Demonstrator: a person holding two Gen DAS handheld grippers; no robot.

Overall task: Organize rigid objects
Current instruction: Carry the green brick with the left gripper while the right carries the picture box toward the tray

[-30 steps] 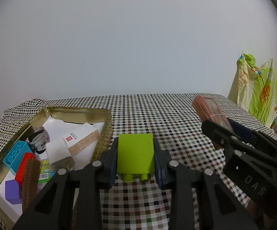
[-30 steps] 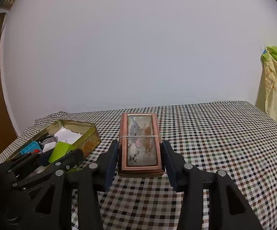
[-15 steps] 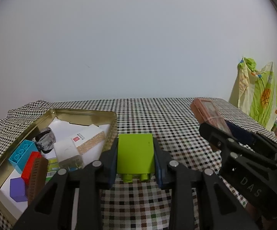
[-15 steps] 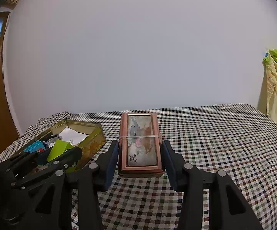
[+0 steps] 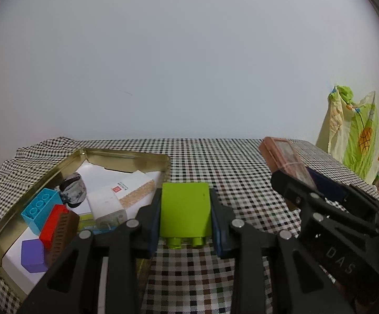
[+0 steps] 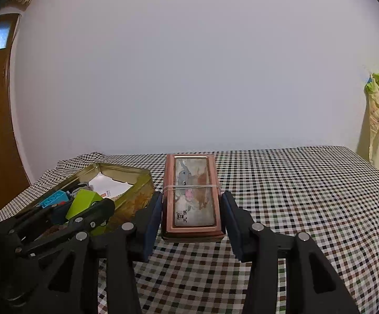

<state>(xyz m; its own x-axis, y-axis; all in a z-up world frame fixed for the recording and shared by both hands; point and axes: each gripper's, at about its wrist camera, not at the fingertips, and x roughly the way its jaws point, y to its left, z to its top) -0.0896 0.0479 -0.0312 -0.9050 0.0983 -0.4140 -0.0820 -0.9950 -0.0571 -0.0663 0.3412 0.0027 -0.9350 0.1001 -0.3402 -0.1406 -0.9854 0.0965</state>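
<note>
Checked tablecloth (image 5: 241,172), lime studded brick (image 5: 185,210), brown banded box (image 6: 193,196)

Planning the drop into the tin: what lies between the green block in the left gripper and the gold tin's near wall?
Nothing: in the left wrist view the green block sits right beside the gold tin, partly hiding its wall.

Four toy bricks (image 5: 185,211) (one lime); one gold tin (image 5: 126,157); one brown case (image 6: 193,196)

Glossy gold metal tin (image 5: 126,157), matt green plastic brick (image 5: 185,209), checked cloth (image 5: 241,172).
</note>
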